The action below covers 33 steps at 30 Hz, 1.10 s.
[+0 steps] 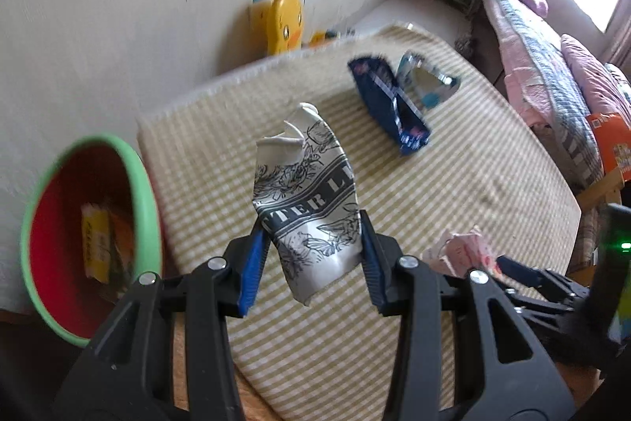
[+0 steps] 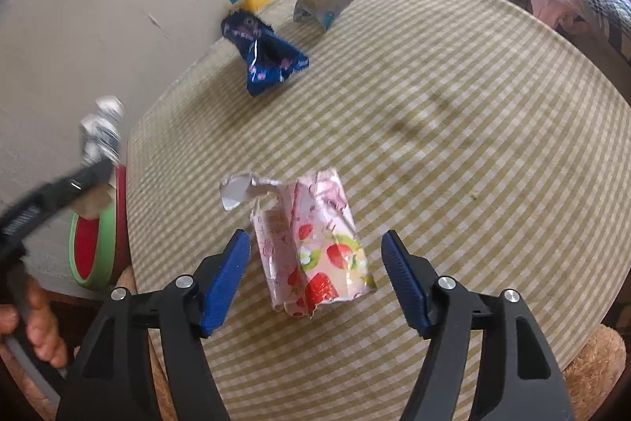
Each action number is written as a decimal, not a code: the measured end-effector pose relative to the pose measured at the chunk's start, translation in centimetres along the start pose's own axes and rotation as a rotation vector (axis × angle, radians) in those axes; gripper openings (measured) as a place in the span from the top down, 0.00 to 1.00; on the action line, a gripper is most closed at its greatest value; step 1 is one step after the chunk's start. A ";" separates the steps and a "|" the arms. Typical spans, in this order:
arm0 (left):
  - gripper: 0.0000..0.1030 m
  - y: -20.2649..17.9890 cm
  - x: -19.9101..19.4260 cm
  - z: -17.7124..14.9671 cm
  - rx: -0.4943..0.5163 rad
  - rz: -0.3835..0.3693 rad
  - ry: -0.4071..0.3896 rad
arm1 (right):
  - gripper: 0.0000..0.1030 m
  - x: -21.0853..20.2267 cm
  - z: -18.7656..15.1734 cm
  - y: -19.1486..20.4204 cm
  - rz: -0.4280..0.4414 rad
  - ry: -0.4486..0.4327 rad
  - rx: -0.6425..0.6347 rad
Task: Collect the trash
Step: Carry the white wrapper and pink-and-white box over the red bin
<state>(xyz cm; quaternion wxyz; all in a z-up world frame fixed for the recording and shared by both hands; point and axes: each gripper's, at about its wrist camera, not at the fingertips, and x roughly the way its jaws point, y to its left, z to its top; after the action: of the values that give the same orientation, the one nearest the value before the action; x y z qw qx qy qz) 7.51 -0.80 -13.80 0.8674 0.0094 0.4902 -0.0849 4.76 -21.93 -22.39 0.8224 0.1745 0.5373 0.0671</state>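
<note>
The grey printed wrapper (image 1: 307, 208) is sitting clamped between the left gripper (image 1: 311, 259)'s jaws, lifted clear of the counter (image 1: 493, 160), its long axis running up and away from the pads with the torn white end on top. The bin (image 1: 90, 239), green-rimmed and red inside, is lying to the left of those jaws and below them, mouth tilted toward the gripper, with yellow trash already in it; a swing left looks like all the drop is asking for. The pink strawberry carton (image 2: 315, 251) is lying flat on the counter squarely between the right gripper (image 2: 315, 279)'s jaws, which are standing released, a gap showing on each side; its long axis is pointing away along the fingers, so closing across the narrow width should work. Farther ahead of both grippers, the navy packet (image 2: 268, 58) and the silver one (image 2: 323, 2) are waiting, well apart from either. The right view alone is showing the carton's clear gaps and a hand (image 2: 35, 326) on the left tool; the left view alone is showing the bin's contents.
</note>
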 end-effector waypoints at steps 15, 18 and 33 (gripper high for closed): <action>0.59 1.5 -5.9 0.0 0.031 0.006 -0.152 | 0.69 -5.7 -0.1 5.2 0.022 -0.149 -0.071; 0.59 2.2 -6.3 -0.2 0.018 0.008 -0.163 | 0.69 -7.0 0.2 6.6 0.034 -0.186 -0.085; 0.59 7.5 -7.3 -1.4 -0.082 0.039 -0.184 | 0.68 -8.0 0.8 13.4 0.076 -0.216 -0.198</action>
<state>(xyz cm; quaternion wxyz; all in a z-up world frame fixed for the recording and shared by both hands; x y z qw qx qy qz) 3.84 7.73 -8.83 0.9099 -0.0245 0.4114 -0.0484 3.23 -12.08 -10.36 0.8855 0.1189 0.4294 0.1319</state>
